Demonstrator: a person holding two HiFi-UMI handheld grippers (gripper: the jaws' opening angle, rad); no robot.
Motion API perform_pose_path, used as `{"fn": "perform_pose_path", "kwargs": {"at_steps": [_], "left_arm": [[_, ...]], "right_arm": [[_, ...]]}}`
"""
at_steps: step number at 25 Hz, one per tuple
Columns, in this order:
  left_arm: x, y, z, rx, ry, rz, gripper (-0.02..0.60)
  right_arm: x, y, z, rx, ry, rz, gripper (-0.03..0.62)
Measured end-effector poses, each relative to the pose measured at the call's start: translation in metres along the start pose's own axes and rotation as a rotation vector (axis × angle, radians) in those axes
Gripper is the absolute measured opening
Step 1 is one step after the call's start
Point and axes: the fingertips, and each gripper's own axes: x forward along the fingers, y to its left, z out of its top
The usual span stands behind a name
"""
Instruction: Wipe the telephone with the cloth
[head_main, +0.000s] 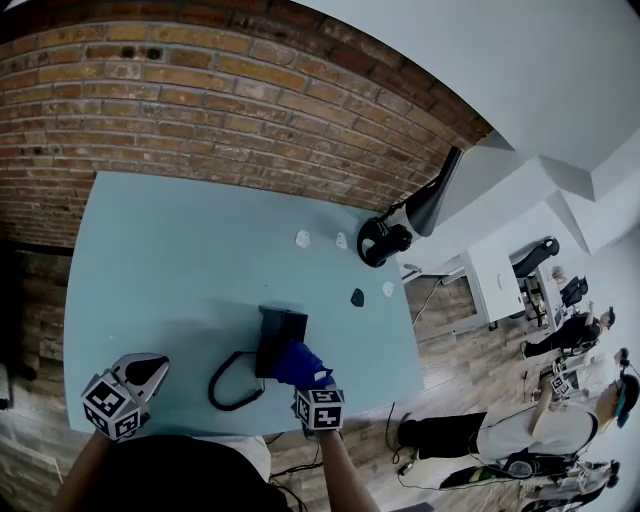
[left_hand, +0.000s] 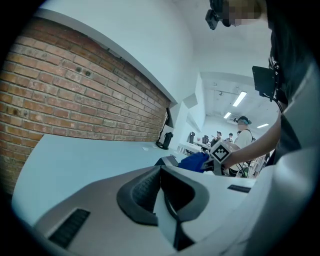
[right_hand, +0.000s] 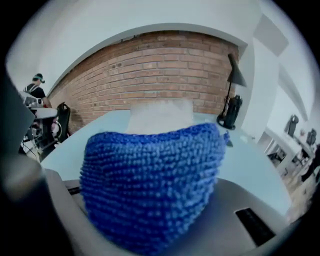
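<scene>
**Right gripper (head_main: 311, 392) pinched the blue cloth (head_main: 298, 362) at the telephone (head_main: 281, 332).**
The cloth covered the telephone's near right corner, close to the table's (head_main: 180, 250) front edge, with the cord (head_main: 232, 382) looped to the left. The left gripper (head_main: 146, 372), jaws pressed together and empty, was well apart at the front left.

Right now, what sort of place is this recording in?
Probably a shared office or lab workspace: a table set against a brick wall, a lamp on it, and other desks with people nearby.

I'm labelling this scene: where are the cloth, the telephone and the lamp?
cloth (head_main: 300, 364): head view, middle of the blue bundle.
telephone (head_main: 283, 326): head view, its dark top.
lamp (head_main: 428, 205): head view, its shade.
</scene>
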Motion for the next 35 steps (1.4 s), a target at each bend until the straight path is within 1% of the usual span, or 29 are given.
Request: {"fn": "perform_pose_path", "kwargs": {"at_steps": [2,3,5,7,9,10,12,13,14,17,21,28,35], "left_arm": [[-0.001,0.002,0.001,0.001,0.006,0.004,0.020],[-0.002,0.002,0.002,0.000,0.008,0.007,0.020],[-0.003,0.005,0.002,0.000,0.011,0.014,0.020],[-0.003,0.007,0.003,0.003,0.013,0.018,0.020],[-0.002,0.008,0.004,0.005,0.019,0.020,0.020],[-0.002,0.008,0.004,0.005,0.021,0.022,0.020],[-0.003,0.007,0.006,0.004,0.022,0.026,0.020],[-0.004,0.007,0.007,0.005,0.022,0.028,0.020],[-0.005,0.007,0.008,0.005,0.022,0.030,0.020],[-0.007,0.006,0.002,-0.006,0.033,0.029,0.020],[0.002,0.008,-0.003,0.000,0.056,0.013,0.020],[0.016,-0.007,0.007,0.044,0.046,-0.036,0.020],[0.015,-0.012,0.002,0.044,0.045,-0.043,0.020]], "right_arm": [[-0.001,-0.027,0.039,-0.119,-0.041,-0.086,0.080],[-0.002,-0.038,0.059,-0.196,-0.056,-0.135,0.080],[0.004,-0.051,0.094,-0.386,-0.068,-0.224,0.080],[0.020,-0.052,0.116,-0.572,-0.052,-0.273,0.080],[0.045,-0.045,0.118,-0.719,0.000,-0.273,0.081],[0.060,-0.041,0.111,-0.773,0.042,-0.256,0.083],[0.085,-0.032,0.089,-0.845,0.134,-0.211,0.084],[0.093,-0.029,0.080,-0.860,0.166,-0.201,0.083],[0.096,-0.028,0.076,-0.862,0.179,-0.208,0.057],[0.093,-0.025,0.073,-0.833,0.164,-0.233,0.054],[0.097,-0.019,0.074,-0.828,0.150,-0.201,0.052],[0.094,-0.017,0.063,-0.797,0.147,-0.199,0.051],[0.088,-0.011,0.050,-0.766,0.137,-0.207,0.051]]}}
